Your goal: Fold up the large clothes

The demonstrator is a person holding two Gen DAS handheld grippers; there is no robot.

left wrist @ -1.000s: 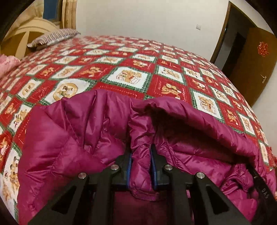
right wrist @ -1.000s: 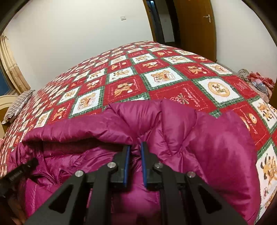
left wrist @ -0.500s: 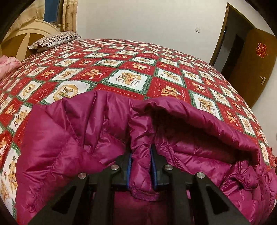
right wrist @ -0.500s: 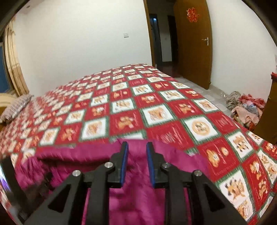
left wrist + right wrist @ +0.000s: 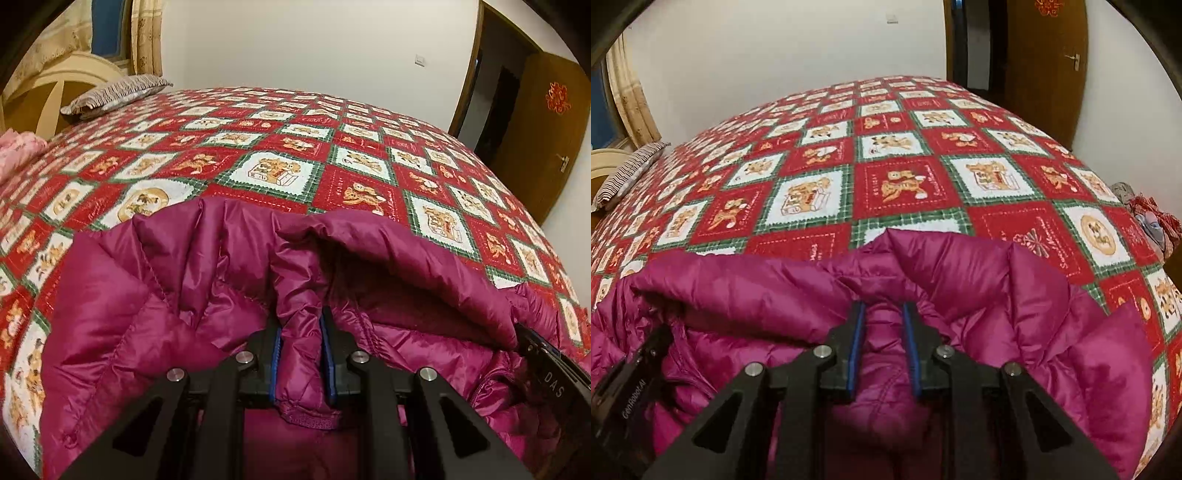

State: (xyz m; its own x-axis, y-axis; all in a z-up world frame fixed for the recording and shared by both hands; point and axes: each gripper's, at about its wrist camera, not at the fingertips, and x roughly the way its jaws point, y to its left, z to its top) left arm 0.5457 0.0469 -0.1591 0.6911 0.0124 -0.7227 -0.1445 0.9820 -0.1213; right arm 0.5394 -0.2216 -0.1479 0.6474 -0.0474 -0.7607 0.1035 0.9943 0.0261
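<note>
A magenta puffer jacket (image 5: 155,295) lies bunched at the near edge of a bed with a red, white and green patchwork cover (image 5: 280,147). My left gripper (image 5: 301,325) is shut on a fold of the jacket's edge, fabric pinched between its blue pads. In the right wrist view the jacket (image 5: 1015,295) fills the foreground. My right gripper (image 5: 882,314) stands partly open with jacket fabric bulging between the fingers. The right gripper's body also shows at the right edge of the left wrist view (image 5: 550,373), and the left gripper's body at the left of the right wrist view (image 5: 624,387).
A striped pillow (image 5: 114,94) and a cream headboard (image 5: 48,88) are at the bed's far left. A brown door (image 5: 546,122) stands at the right. A heap of clothes (image 5: 1152,221) lies on the floor beside the bed. A pink item (image 5: 16,147) lies at the left.
My right gripper let go of the jacket, lifted, and has come back down with its fingers wider apart around the fabric. My left gripper has kept its hold.
</note>
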